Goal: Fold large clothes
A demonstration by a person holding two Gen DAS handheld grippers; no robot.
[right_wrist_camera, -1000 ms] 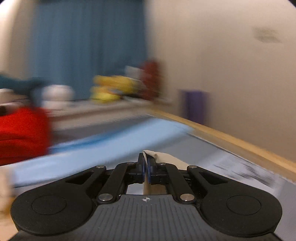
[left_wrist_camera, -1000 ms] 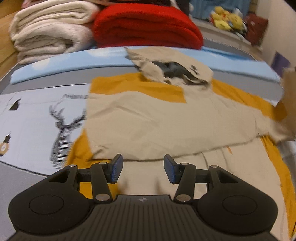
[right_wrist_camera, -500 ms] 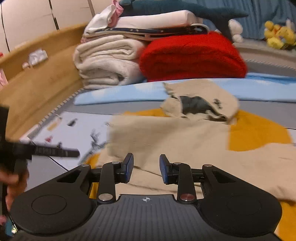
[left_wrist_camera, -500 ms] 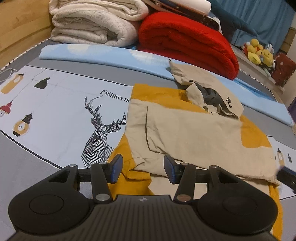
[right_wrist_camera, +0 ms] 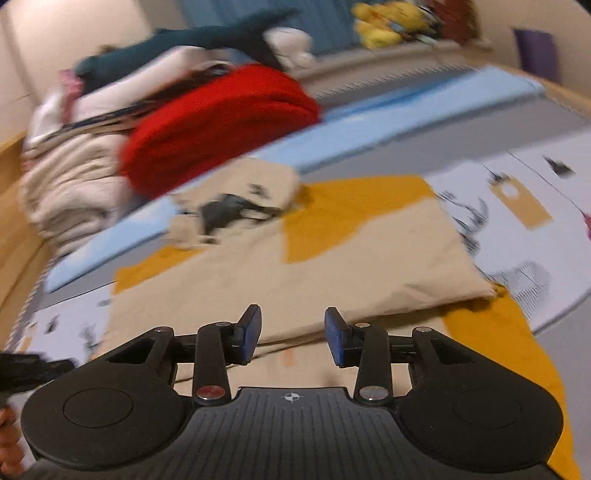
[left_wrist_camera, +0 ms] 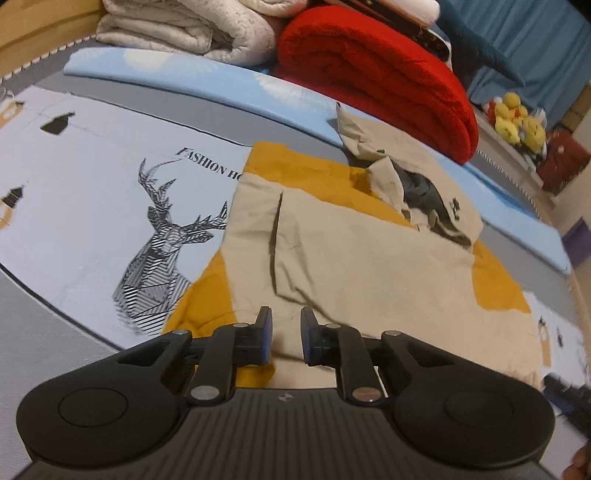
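Observation:
A large beige and mustard-yellow hooded garment [left_wrist_camera: 362, 266] lies spread on the bed with its sleeves folded across the body; its hood [left_wrist_camera: 424, 184] points at the pillows. It also shows in the right wrist view [right_wrist_camera: 332, 251]. My left gripper [left_wrist_camera: 286, 334] is open and empty, low over the garment's near left edge. My right gripper [right_wrist_camera: 291, 336] is open and empty, just above the garment's near edge, right of the left one.
A red blanket [left_wrist_camera: 376, 74] and a stack of white blankets [left_wrist_camera: 184, 26] lie at the head of the bed, behind a light blue pillow strip [left_wrist_camera: 207, 81]. The bedsheet has a deer print [left_wrist_camera: 162, 243]. Plush toys [left_wrist_camera: 517, 118] sit far right.
My right gripper let go of the sleeve it held a second ago and opened wider. My left gripper's jaws narrowed but stay open, and it moved lower over the near edge.

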